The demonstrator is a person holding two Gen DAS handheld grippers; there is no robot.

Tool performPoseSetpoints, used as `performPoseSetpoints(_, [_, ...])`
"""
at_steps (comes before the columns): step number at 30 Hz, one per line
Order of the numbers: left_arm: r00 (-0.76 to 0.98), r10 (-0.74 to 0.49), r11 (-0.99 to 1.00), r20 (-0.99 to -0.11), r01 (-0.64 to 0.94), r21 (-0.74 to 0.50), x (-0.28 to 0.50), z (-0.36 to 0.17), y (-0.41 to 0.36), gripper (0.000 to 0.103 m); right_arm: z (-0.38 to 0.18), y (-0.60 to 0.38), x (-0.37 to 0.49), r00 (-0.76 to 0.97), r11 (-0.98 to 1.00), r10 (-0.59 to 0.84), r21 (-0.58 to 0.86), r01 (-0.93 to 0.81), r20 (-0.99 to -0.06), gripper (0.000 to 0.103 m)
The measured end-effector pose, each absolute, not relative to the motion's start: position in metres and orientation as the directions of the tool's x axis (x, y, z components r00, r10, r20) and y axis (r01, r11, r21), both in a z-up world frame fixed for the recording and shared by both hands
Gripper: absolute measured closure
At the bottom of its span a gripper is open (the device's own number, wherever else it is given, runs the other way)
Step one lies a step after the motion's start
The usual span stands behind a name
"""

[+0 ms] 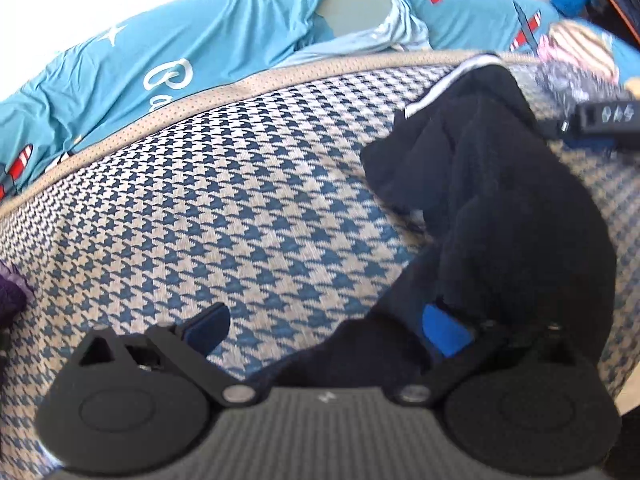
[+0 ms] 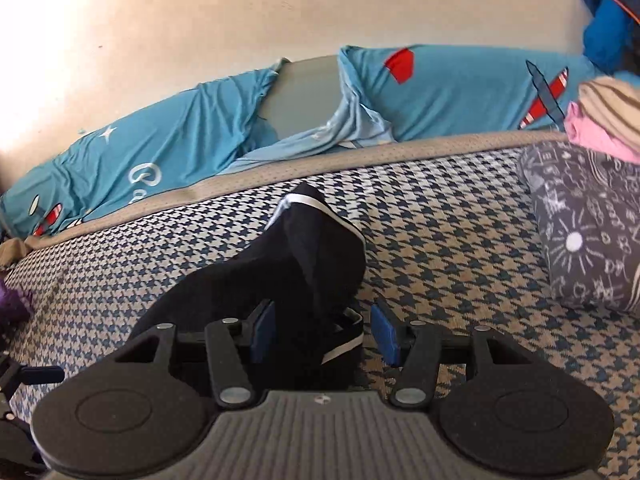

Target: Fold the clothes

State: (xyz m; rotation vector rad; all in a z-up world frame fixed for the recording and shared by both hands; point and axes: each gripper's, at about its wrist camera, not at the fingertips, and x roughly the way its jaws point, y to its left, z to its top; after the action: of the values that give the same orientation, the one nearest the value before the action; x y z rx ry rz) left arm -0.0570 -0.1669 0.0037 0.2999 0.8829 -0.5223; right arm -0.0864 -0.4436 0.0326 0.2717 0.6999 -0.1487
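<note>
Left wrist view looks down on a houndstooth mattress [image 1: 248, 200] with a black garment [image 1: 500, 208] crumpled on its right part, white stripes showing at the far end. The left gripper [image 1: 328, 324] stands wide: its left pad [image 1: 208, 326] hangs over bare mattress, while the right pad [image 1: 444, 330] lies against the garment's near edge, nothing pinched between the two. A part of the right gripper [image 1: 608, 118] juts in from the right edge, past the garment.

Right wrist view shows the same garment [image 2: 296, 264] bunched up into a ridge on the mattress [image 2: 460, 240], its striped cuff pointing away. The right gripper [image 2: 322, 338] is about half open; the cloth sits between the pads, touching the left pad [image 2: 262, 334], with a clear gap to the right pad [image 2: 386, 334]. A grey patterned bundle [image 2: 588, 224] with pink and striped clothes [image 2: 600, 120] on top lies at the right. Blue bedding [image 2: 168, 156] lines the wall behind.
</note>
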Motion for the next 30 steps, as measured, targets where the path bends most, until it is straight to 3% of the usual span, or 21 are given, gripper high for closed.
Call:
performPoseSetpoints(7, [0.531,-0.36,0.836,-0.767,0.548,-0.013,-0.056,0.013,-0.165,0.0,0.01,-0.455,-0.066,0.744,0.908,-0.036,0.29,0.303,-0.667,0.053])
performPoseSetpoints(9, [0.534,-0.367,0.835,-0.762,0.55,-0.018,-0.056,0.014,-0.165,0.0,0.008,-0.453,-0.063,0.749,0.906,-0.009,0.312,0.287,-0.663,0.082])
performPoseSetpoints(12, [0.54,-0.382,0.835,-0.75,0.55,-0.029,-0.057,0.019,-0.164,0.0,0.009,-0.446,-0.061,0.763,0.912,0.02,0.325,0.251,-0.646,0.095])
performPoseSetpoints(15, [0.561,-0.393,0.834,-0.729,0.552,-0.025,-0.06,0.025,-0.163,0.0,0.019,-0.437,-0.063,0.812,0.927,0.027,0.319,0.198,-0.584,0.096])
performPoseSetpoints(24, [0.609,-0.41,0.847,-0.679,0.531,-0.036,-0.062,0.037,-0.156,0.0,0.051,-0.404,-0.063,0.867,0.902,0.248,0.43,-0.044,-0.431,0.096])
performPoseSetpoints(30, [0.643,-0.352,0.923,-0.68,0.358,-0.14,-0.038,0.041,-0.122,0.0,0.054,-0.365,-0.061,0.846,0.889,0.359,0.42,-0.181,-0.395,0.096])
